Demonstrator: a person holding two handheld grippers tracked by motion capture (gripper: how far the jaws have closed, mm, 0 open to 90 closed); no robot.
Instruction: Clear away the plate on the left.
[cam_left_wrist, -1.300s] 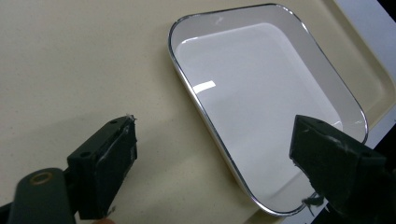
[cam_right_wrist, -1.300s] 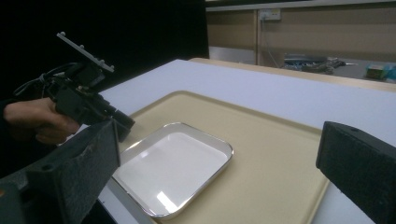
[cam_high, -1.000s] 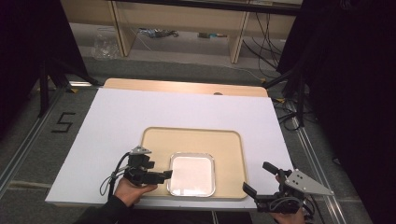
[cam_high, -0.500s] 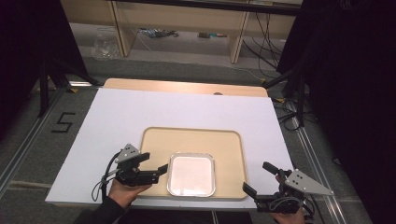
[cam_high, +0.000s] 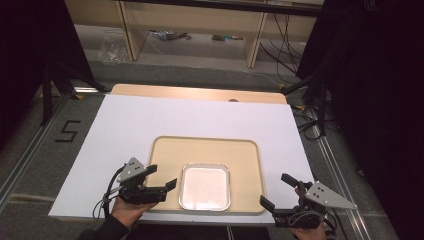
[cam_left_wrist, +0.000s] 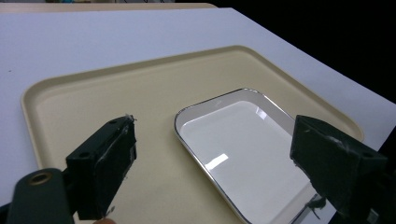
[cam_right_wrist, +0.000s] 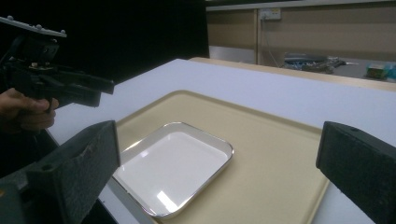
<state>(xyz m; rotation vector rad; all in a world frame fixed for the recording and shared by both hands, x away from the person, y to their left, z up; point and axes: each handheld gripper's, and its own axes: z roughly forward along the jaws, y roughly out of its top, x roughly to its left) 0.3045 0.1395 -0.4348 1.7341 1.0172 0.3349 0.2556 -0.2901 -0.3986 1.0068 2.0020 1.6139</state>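
Dim room w/ wooden shelving (cam_high: 200, 30) and loose cables on the floor behind; a white rectangular tabletop (cam_high: 150, 125) is sitting in the middle, w/ a strip of bare wood showing along its far edge. A black "5" mark (cam_high: 67, 131) is lying on the grey floor left of the table.

A beige plastic tray w/ rounded corners (cam_high: 170, 155) is resting on the near half of the table, roughly centred. Inside it, toward the near edge, a shallow white square dish w/ a shiny metal rim (cam_high: 205, 186) is lying flat, nothing in it.

Left gripper (cam_high: 162, 177), black w/ a grey three-cornered plate on top, is hovering over the tray's left near corner, held by a hand (cam_high: 127, 210) coming in from the bottom. Its jaws are standing wide apart, holding nothing; in the left gripper view they are framing the dish's left rim, not touching it. Tips are pointing right, toward the dish, just beside it.

Right gripper (cam_high: 276, 192), same build, is hanging at the table's near right corner, off the tray's right near corner. Jaws are also spread wide, nothing between them; the right gripper view is looking across the tray at the dish (cam_right_wrist: 170, 163), w/ the left gripper (cam_right_wrist: 88, 91) beyond.
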